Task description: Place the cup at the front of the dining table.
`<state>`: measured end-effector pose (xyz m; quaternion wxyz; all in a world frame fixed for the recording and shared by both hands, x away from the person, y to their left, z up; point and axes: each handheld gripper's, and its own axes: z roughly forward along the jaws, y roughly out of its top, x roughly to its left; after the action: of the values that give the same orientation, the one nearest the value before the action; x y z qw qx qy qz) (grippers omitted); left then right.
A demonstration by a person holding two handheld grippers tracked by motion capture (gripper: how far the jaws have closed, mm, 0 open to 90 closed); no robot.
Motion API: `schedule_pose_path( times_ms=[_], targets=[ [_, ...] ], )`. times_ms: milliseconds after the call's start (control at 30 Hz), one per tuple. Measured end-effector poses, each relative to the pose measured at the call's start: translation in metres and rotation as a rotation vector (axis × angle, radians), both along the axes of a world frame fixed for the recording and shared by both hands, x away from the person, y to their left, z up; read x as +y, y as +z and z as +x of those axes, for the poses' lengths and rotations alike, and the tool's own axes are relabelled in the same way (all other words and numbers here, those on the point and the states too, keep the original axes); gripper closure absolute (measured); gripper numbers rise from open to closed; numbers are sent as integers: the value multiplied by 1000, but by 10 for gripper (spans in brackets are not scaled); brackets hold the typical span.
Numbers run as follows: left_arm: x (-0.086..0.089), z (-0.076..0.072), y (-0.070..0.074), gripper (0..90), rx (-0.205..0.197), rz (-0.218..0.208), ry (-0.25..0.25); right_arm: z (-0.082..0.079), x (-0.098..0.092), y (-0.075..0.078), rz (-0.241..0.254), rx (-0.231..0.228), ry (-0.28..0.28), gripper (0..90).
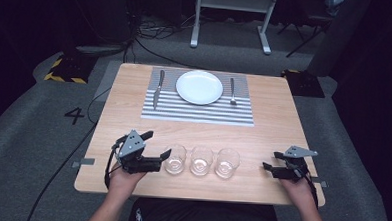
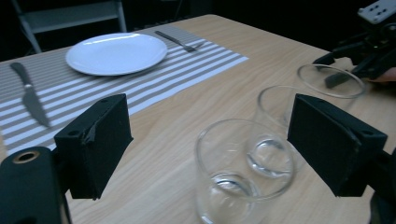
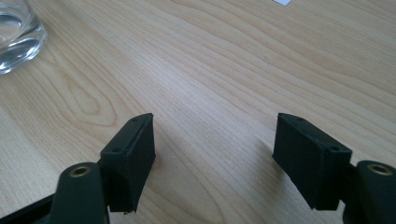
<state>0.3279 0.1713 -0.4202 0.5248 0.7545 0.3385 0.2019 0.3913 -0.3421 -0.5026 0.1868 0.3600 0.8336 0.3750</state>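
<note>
Clear glass is what the work turns on: three tumblers stand in a row near the person's edge of the wooden worktop (image 1: pixel 133 123), and the left claw (image 1: pixel 158 155) sits just beside the leftmost tumbler (image 1: pixel 175 159), its jaws spread and aimed at the glass without pinching it. That placing suggests a reach for the glass, probably to carry it up to the place setting, where a white plate (image 1: pixel 199 87) rests on a striped mat (image 1: pixel 199 113) with a knife (image 1: pixel 158 89) to one side and a fork (image 1: pixel 232 90) to the other. The middle tumbler (image 1: pixel 201 161) and the rightmost tumbler (image 1: pixel 226 163) stand close together in line, so a sideways approach from the left end seems the sensible way in. The right claw (image 1: pixel 271 161) rests low at the far right, well apart from the glasses, jaws spread and holding nothing; it looks parked, out of the other hand's way. The high view gives the whole layout and the spacing of the row. The left gripper view adds what that cannot: the nearest glass lies between and a little beyond the two black pads (image 2: pixel 95 142), neither of which seems to touch it, though the rim is hard to trace. The right gripper view shows bare wood between its pads and a corner of one tumbler.
</note>
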Motion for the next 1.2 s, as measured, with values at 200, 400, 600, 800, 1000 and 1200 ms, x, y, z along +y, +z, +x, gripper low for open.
schedule_pose_path(
  times_ms=[200,400,600,800,1000,1200],
  targets=[
    [-15,-8,3,127,5,-11,-29,0,0,0,0,-2,4,298],
    [-29,-10,-2,124,18,-38,16,0,0,0,0,-5,5,298],
    [-40,-6,-14,124,51,-14,41,0,1,0,2,-4,7,298],
    [-48,0,-27,13,64,28,36,-1,1,0,4,-1,5,298],
    [-48,9,-42,15,162,-2,69,-1,1,0,4,-1,3,298],
    [-48,14,-53,36,190,33,76,-1,1,0,4,-2,7,298]
  ],
)
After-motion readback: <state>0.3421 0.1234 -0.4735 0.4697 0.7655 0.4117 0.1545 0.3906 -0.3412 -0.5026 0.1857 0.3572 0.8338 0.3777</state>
